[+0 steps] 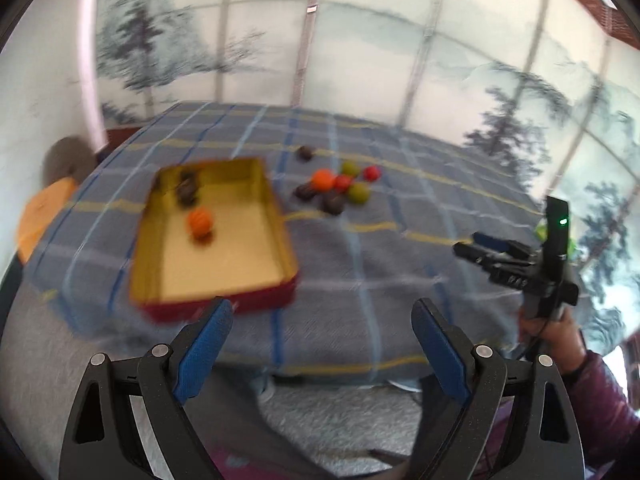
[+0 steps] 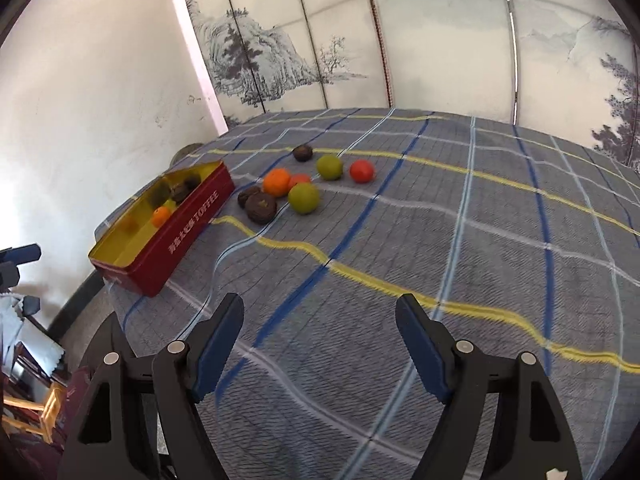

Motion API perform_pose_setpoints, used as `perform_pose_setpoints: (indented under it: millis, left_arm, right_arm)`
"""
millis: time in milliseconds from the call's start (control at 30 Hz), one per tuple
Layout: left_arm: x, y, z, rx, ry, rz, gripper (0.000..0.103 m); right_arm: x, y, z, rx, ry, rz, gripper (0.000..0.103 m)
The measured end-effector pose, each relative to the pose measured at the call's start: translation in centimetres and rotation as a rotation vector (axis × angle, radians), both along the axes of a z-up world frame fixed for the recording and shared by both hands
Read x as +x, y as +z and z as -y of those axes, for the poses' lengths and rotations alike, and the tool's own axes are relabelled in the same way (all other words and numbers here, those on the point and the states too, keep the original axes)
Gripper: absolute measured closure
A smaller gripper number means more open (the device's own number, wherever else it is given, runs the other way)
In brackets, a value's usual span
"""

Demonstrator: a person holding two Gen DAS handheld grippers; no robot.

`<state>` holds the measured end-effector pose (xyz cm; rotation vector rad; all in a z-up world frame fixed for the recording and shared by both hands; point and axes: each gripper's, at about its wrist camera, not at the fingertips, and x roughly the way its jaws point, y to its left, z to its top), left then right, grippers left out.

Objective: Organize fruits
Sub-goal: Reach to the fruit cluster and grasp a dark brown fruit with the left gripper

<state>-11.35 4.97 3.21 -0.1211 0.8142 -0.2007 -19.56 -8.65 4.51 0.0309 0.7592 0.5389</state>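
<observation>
A red tin with a gold inside [image 1: 224, 268] [image 2: 172, 236] sits on the checked cloth. It holds an orange fruit [image 1: 200, 222] [image 2: 161, 216] and dark brown fruits [image 1: 187, 188] [image 2: 186, 188]. To its right lies a cluster of loose fruits: orange [image 1: 323, 180] [image 2: 277, 182], green [image 1: 359, 193] [image 2: 304, 198], red [image 1: 372, 173] [image 2: 362, 171] and dark brown [image 1: 333, 203] [image 2: 261, 208]. My left gripper [image 1: 322, 320] is open and empty, in front of the tin. My right gripper [image 2: 320, 316] is open and empty above the cloth, well short of the fruits; it also shows in the left wrist view [image 1: 468, 246].
The blue-grey checked cloth [image 2: 440, 240] covers the table. A painted folding screen [image 2: 400, 40] stands behind it and a white wall [image 2: 100, 100] at the left. An orange cushion [image 1: 40, 216] lies left of the table. Grey carpet [image 1: 340, 420] lies below the near edge.
</observation>
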Motion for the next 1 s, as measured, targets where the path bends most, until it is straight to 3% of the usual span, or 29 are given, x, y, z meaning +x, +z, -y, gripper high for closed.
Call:
perform_pose_setpoints:
  millis: [200, 400, 467, 567, 767, 900, 933, 1000]
  left_arm:
    - [7.7, -0.7, 4.0, 0.072, -0.063, -0.058, 0.012]
    - [16.3, -4.7, 6.9, 0.117, -0.043, -0.145, 0.016]
    - [18.1, -6.5, 7.2, 0.155, -0.027, -0.173, 0.027]
    - [20.9, -8.6, 7.1, 0.182, 0.002, -0.219, 0.034]
    - [24.8, -11.1, 5.8, 0.087, 0.058, -0.283, 0.035]
    - [26.0, -11.6, 6.5, 0.088, 0.053, -0.301, 0.036]
    - [26.2, -11.8, 6.7, 0.084, 0.048, -0.305, 0.04]
    - [26.5, -12.3, 7.2, 0.096, 0.047, -0.315, 0.064]
  right_arm:
    - [2.1, -0.3, 3.7, -0.016, -0.072, 0.01, 0.022]
    - [4.7, -2.7, 6.8, 0.035, -0.129, -0.069, 0.022]
    - [5.1, -3.3, 7.0, 0.038, -0.13, -0.083, 0.022]
    - [5.5, -3.4, 6.8, 0.041, -0.116, -0.084, 0.022]
    - [5.8, -3.9, 5.9, 0.034, -0.065, -0.1, 0.019]
    - [5.6, -3.8, 6.1, 0.059, -0.052, -0.097, 0.016]
    - [5.6, -3.8, 6.2, 0.066, -0.051, -0.099, 0.016]
    - [5.7, -3.9, 6.2, 0.068, -0.049, -0.105, 0.013]
